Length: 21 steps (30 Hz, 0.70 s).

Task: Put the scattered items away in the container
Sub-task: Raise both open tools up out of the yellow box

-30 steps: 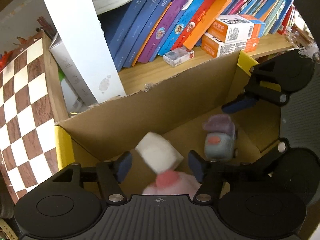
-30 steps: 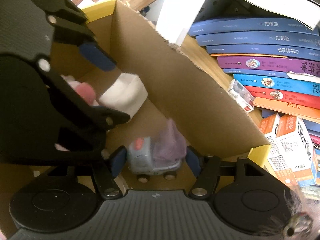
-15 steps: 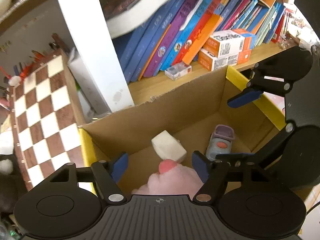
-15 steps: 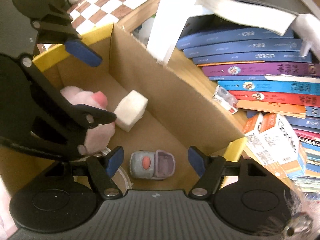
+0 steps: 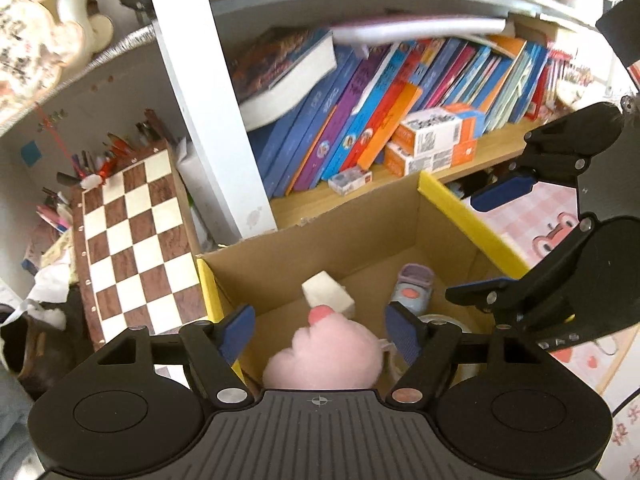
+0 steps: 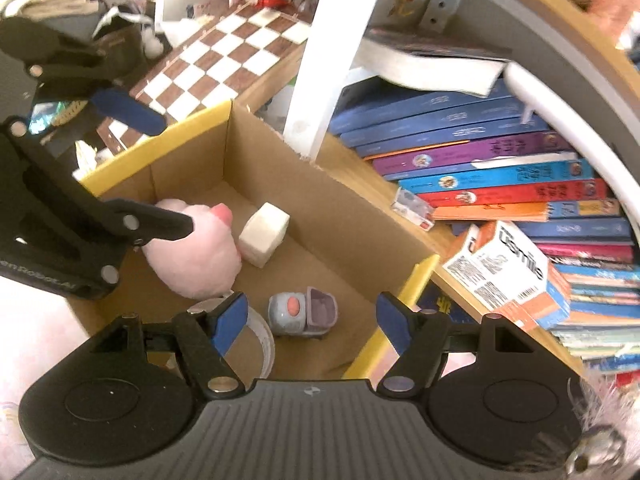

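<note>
Both claws hanging empty over cardboard box: left gripper opening, right gripper gaping; clearing the rim before seeking strays.

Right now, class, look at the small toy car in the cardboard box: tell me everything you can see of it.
The toy car is small, looks plastic, with a pale grey-blue body, an orange-pink oval spot and a lilac open-topped rear part. It sits on the floor of the cardboard box, near the yellow-edged end wall. It lies apart from the white block and the pink plush toy; a tape roll lies close beside it. Nothing grips it.
</note>
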{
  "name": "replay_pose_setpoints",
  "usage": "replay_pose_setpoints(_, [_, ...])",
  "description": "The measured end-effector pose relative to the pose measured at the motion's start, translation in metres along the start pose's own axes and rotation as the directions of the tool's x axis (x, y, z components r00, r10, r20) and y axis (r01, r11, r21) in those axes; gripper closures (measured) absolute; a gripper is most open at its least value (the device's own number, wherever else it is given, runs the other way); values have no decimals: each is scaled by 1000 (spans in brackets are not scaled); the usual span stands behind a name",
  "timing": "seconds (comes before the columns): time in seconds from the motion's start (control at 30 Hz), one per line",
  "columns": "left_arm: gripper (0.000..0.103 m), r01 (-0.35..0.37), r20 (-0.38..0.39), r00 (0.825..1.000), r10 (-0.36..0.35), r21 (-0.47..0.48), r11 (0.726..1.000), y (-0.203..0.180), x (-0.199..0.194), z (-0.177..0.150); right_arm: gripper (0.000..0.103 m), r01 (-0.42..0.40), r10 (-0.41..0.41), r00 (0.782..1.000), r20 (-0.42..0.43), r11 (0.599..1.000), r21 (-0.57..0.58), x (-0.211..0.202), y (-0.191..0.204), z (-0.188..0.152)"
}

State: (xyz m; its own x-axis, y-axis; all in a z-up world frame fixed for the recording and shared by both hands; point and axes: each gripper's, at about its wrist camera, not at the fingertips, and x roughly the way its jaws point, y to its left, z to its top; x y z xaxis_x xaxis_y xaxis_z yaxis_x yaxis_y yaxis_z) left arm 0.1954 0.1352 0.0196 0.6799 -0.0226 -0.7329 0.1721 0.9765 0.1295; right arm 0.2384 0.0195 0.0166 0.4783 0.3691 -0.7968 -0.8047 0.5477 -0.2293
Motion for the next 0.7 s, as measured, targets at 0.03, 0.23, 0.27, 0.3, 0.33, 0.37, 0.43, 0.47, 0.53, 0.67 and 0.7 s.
replay_pose_setpoints(0.03, [26,2,10,1000,-2,-4,1000,-2,-6,-2,33,2,-2,1000,6,1000,10,-5,0,-3])
replay_pose_setpoints(0.23, [25,9,57,998,-7,-22,1000,-15,-37,-13,33,12,-15,999,45,998,60,-34,-1,-21])
replay_pose_setpoints(0.27, [25,10,64,998,-8,-26,1000,-17,-42,-15,33,12,-16,999,51,998,67,-39,0,-25])
replay_pose_setpoints(0.3, [25,11,68,998,-9,-31,999,-19,-45,-17,33,12,-16,998,57,997,75,-43,0,-28])
replay_pose_setpoints(0.33, [25,12,72,997,-9,-36,999,-21,-49,-20,33,12,-17,998,63,997,81,-47,0,-32])
replay_pose_setpoints(0.37, [25,13,76,997,-10,-42,999,-24,-52,-23,33,12,-18,997,69,996,85,-51,1,-35])
replay_pose_setpoints(0.43, [24,15,85,996,-10,-53,998,-28,-59,-28,34,13,-20,997,81,996,93,-60,3,-42])
replay_pose_setpoints(0.47, [24,17,87,996,-12,-58,998,-30,-62,-30,34,13,-22,996,85,995,97,-63,4,-45])
replay_pose_setpoints(0.53, [24,20,92,996,-13,-73,997,-34,-67,-36,33,14,-24,995,94,994,106,-70,6,-52])
replay_pose_setpoints(0.67, [24,18,96,995,-9,-91,996,-42,-75,-47,33,21,-34,994,100,992,128,-80,9,-68])
replay_pose_setpoints(0.7, [24,18,97,995,-9,-95,995,-44,-77,-50,33,23,-36,994,101,991,134,-83,9,-72])
